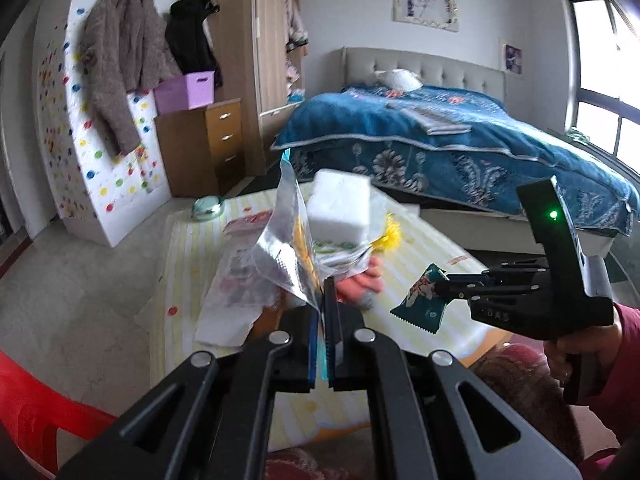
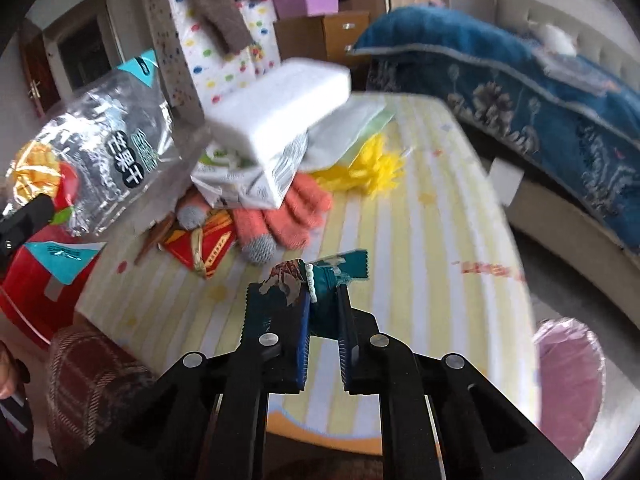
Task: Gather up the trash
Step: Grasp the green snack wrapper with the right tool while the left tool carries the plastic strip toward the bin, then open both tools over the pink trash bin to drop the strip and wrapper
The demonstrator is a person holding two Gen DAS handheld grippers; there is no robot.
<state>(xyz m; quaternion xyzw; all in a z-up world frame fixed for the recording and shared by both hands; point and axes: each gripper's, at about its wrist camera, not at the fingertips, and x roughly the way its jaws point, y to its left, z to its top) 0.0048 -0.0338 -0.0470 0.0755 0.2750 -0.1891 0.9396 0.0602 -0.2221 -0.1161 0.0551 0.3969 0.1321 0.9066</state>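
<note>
My left gripper [image 1: 322, 294] is shut on a clear plastic snack bag [image 1: 286, 248] and holds it upright above the striped table [image 1: 432, 248]. The same bag [image 2: 108, 152] shows at the left of the right wrist view, with a teal corner and black print. My right gripper [image 2: 324, 300] is shut on a teal snack wrapper [image 2: 316, 280]; in the left wrist view that wrapper [image 1: 420, 300] hangs from the right gripper [image 1: 442, 288] over the table's right side. A white tissue pack [image 2: 276, 108] tops a pile of packets at the table's middle.
Orange gloves [image 2: 288, 216], a red packet [image 2: 200, 248] and a yellow fluffy item [image 2: 376, 168] lie on the table. A red chair [image 1: 36, 396] is at the left, a bin with a pink liner [image 2: 568, 364] at the right. A blue-covered bed [image 1: 440, 136] stands behind.
</note>
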